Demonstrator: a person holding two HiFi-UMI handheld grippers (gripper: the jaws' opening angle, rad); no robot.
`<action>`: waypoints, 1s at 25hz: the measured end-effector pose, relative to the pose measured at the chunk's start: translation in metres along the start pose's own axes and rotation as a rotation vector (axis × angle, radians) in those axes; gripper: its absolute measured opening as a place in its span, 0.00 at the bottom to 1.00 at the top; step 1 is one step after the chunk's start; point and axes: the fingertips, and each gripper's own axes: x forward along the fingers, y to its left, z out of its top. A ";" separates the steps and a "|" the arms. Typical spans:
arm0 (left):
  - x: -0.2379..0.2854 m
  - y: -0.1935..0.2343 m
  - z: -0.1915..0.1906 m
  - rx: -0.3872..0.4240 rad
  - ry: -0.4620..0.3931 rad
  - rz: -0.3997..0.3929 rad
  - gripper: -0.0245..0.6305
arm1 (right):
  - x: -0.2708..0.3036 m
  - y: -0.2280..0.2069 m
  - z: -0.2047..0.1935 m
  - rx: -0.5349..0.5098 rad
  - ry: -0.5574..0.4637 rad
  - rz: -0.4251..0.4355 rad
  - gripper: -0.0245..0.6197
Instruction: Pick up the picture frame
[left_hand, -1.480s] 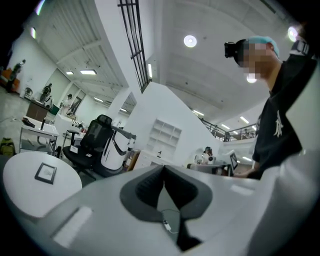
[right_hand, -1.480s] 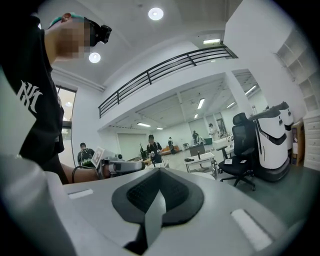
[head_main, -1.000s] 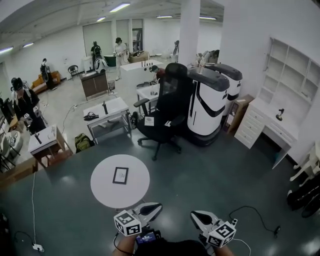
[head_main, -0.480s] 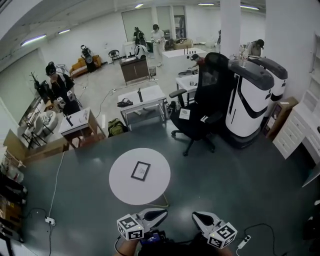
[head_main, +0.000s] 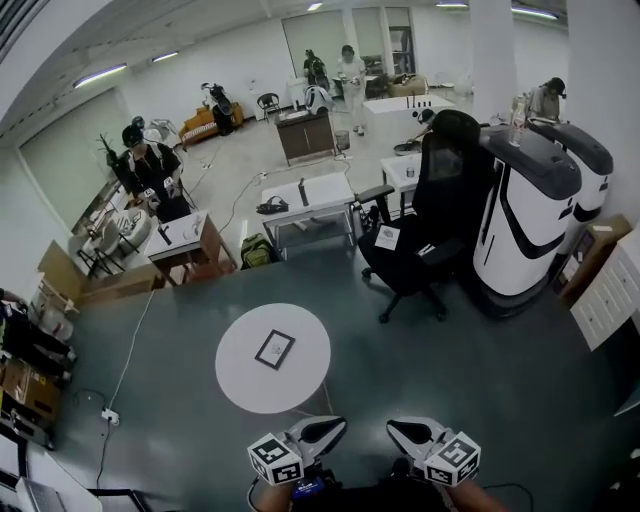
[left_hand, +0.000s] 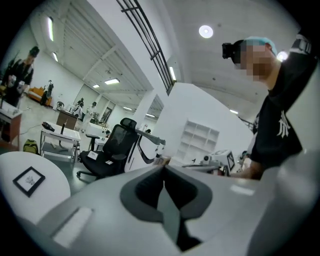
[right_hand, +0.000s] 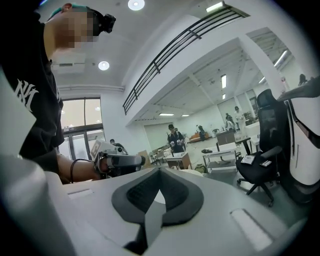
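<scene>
- At the bottom edge of the head view, the left gripper (head_main: 335, 428) and right gripper (head_main: 395, 428) sit where they did a second ago. In the gripper views, each has its jaws pressed together with nothing between them.
- Just above them, the round desk (head_main: 250, 378) has slid a little to the right in the picture. The picture frame (head_main: 275, 349) lies flat near the desk's middle, now more nearly in line above the left gripper but well apart from it. The left gripper view shows the frame at lower left.
- Farther off, the office chair (head_main: 440, 225) has swung from upper centre to upper right.
- The desk looks no larger, so the person seems to have turned toward it, not closed in. I judge this to be the approach; the jaws must open before any grasp.
</scene>
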 end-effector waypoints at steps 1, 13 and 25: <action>0.005 -0.001 0.001 0.001 -0.006 0.023 0.04 | -0.005 -0.011 0.002 -0.006 0.007 0.011 0.04; -0.024 0.025 -0.014 -0.091 -0.120 0.344 0.04 | 0.028 -0.036 -0.009 -0.011 0.088 0.251 0.04; -0.069 0.107 -0.001 -0.165 -0.266 0.549 0.04 | 0.120 -0.067 0.018 -0.056 0.108 0.359 0.04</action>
